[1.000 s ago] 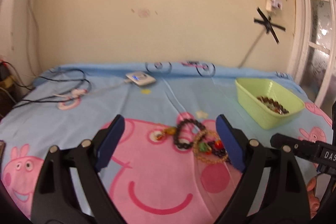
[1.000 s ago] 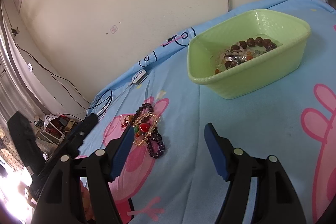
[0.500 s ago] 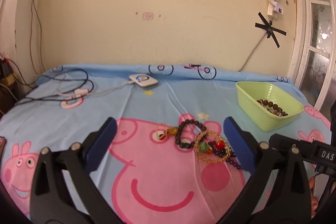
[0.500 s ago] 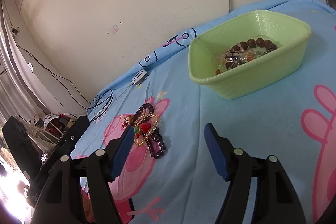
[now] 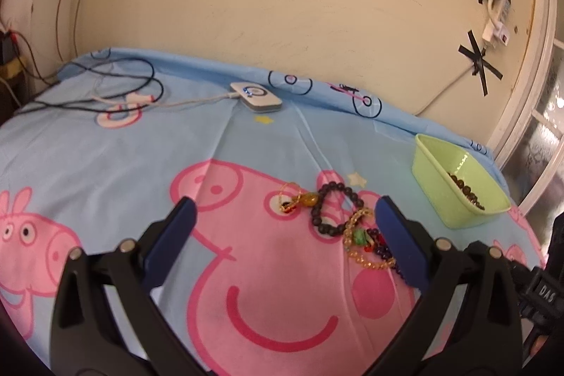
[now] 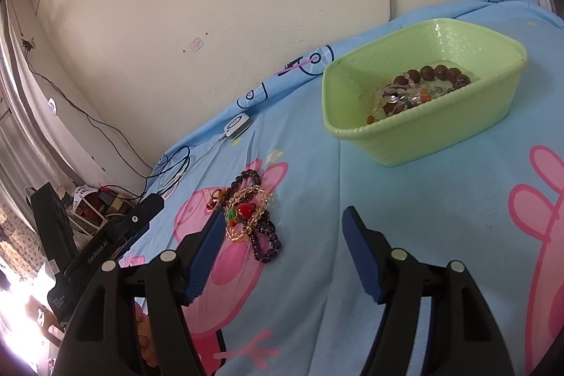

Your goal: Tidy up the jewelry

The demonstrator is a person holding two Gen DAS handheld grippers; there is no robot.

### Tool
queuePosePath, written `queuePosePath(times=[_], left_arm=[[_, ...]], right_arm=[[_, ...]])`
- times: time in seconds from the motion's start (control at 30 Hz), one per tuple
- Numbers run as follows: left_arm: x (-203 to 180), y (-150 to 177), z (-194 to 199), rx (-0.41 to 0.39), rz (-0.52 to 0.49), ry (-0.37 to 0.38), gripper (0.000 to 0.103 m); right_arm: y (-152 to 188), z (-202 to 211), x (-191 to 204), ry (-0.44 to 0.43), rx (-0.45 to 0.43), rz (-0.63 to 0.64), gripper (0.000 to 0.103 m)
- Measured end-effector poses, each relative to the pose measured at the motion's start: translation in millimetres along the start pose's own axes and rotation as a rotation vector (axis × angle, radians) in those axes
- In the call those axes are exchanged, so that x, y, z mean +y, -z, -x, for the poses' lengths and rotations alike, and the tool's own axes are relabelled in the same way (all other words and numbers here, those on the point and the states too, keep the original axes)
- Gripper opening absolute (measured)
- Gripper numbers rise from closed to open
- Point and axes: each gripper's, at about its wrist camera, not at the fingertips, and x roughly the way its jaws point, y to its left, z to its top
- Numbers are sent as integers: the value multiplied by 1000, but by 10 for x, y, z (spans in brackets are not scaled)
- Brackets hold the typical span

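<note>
A tangle of jewelry lies on the blue cartoon sheet: a dark bead bracelet (image 5: 331,207), a gold bead bracelet with green and red charms (image 5: 359,235), a purple bead bracelet (image 6: 264,242) and a small gold pendant chain (image 5: 299,199). My left gripper (image 5: 284,203) is wide open just short of the pile, its right finger beside the gold bracelet, nothing between the pads. My right gripper (image 6: 284,212) hovers over bare sheet to the right of the pile (image 6: 250,210), its jaws closing with nothing between them. The green basket (image 6: 423,136) (image 5: 433,178) holds brown and clear bead bracelets (image 6: 437,73).
A white charger puck (image 5: 259,97) and loose cables (image 5: 116,87) lie near the wall at the back left. The left gripper's black body (image 6: 141,217) shows left of the pile. A window frame (image 5: 528,115) borders the right.
The left gripper's jaws widened and it rolled and shifted, so the pile now sits by its right finger. The right wrist view holds still; its jaws look slightly narrower.
</note>
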Motion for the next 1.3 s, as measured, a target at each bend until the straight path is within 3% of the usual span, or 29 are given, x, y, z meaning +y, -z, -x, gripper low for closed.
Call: queuePosePath(times=[0.07,0.17,0.27,0.4,0.5,0.63,0.8,1.07,1.3], left_arm=[[70,-19,-60,40,24,45,96],[172,-31,-181,116,75,140,83],[203,-24,-271,177,90,206,70],[179,-84,-282,198,22,233,62],[288,-116,-271,194,16,229,58],[410,-129,-300,202,64,252,58],[426,-128,-296,202,68,268,58],[407,-121,-298,201,57,272,58],[106,-55,-250,210,-76,282,58]], right_arm=[[5,-11,2,0,6,1,42],[13,-14,-4,-10,10,1,38],[18,-50,16,-23,34,9,25],[20,-169,84,-25,109,40,10],[6,-328,208,0,200,139,1],[15,-477,334,62,257,266,0],[45,-445,355,114,258,345,0],[63,97,-143,191,168,217,0],[81,320,-309,195,137,159,0]])
